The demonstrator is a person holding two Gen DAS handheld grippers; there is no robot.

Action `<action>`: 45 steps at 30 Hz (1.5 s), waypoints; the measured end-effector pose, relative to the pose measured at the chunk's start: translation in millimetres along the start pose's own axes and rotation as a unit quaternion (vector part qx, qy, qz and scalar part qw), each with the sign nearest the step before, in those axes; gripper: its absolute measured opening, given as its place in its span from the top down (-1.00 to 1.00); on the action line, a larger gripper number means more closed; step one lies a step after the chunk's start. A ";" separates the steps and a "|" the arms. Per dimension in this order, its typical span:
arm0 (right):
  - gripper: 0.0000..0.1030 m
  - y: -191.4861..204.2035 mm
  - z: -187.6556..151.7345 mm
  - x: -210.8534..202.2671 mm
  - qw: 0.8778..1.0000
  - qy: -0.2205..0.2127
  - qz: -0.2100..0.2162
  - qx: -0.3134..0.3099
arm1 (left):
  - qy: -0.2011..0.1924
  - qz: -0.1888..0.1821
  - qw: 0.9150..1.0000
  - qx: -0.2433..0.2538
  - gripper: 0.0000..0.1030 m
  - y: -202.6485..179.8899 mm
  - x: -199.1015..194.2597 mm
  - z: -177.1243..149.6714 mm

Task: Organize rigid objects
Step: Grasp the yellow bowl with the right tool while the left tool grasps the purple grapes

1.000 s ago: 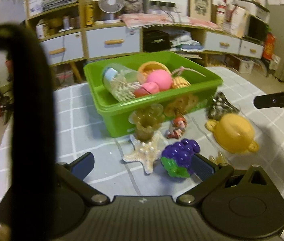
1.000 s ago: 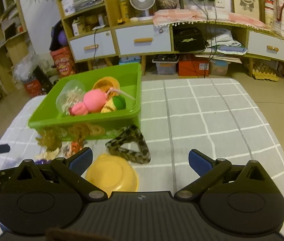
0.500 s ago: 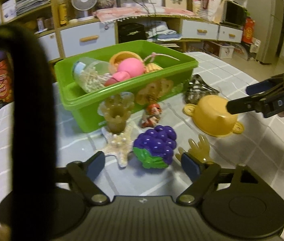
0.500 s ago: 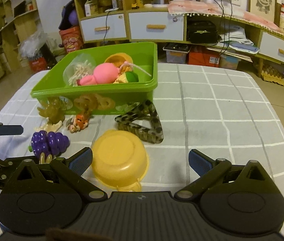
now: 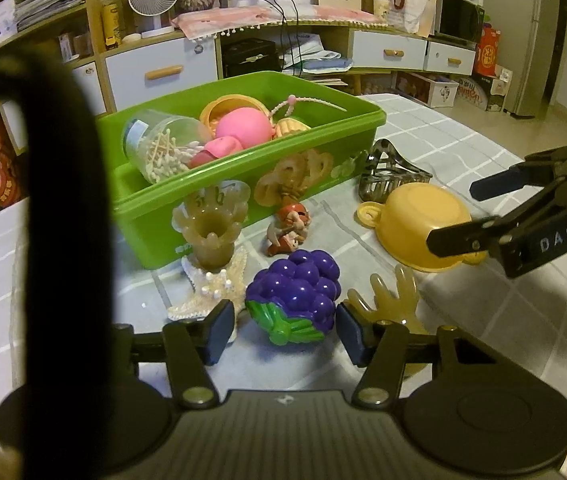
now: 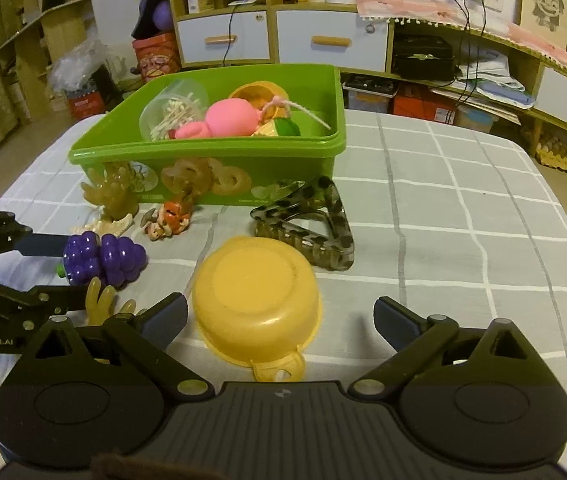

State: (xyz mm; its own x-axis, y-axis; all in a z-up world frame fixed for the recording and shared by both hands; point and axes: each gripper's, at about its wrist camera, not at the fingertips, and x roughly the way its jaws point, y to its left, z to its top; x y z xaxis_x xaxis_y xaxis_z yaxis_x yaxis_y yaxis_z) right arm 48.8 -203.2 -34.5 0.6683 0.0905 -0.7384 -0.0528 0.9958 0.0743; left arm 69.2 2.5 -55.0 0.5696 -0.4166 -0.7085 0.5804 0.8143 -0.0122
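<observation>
Our left gripper (image 5: 283, 326) has just been closing around the grape toy (image 5: 295, 294), lower centre, pads not touching; next: clamp, lift to green bin (image 5: 315, 142). Right gripper (image 6: 279, 320) wide open, straddling yellow bowl (image 6: 257, 300).

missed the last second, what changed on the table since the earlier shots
The left tool came in around the purple grapes, its jaws closing, pads not clearly pressing yet. The right tool dropped over the upturned yellow bowl, open. The green bin and other toys stayed put.

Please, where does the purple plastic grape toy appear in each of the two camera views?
Left wrist view: purple plastic grape toy sits low centre, between the pads.
Right wrist view: at the left edge, beside the left gripper's finger.
Shared landmark: green plastic bin.
</observation>
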 end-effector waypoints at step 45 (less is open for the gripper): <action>-0.48 9.2 17.6 -12.9 0.999 -0.037 0.017 -0.008 | -0.033 -0.014 0.999 -0.016 0.55 -0.2 -14.9 16.1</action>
State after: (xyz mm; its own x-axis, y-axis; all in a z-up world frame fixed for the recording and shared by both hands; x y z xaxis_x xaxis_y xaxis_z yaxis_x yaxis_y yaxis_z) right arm 52.8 -195.5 -12.6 0.7182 0.1248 -0.6845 -0.0884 0.9922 0.0881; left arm 70.0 2.0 -33.1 0.5909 -0.4639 -0.6601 0.5784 0.8139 -0.0542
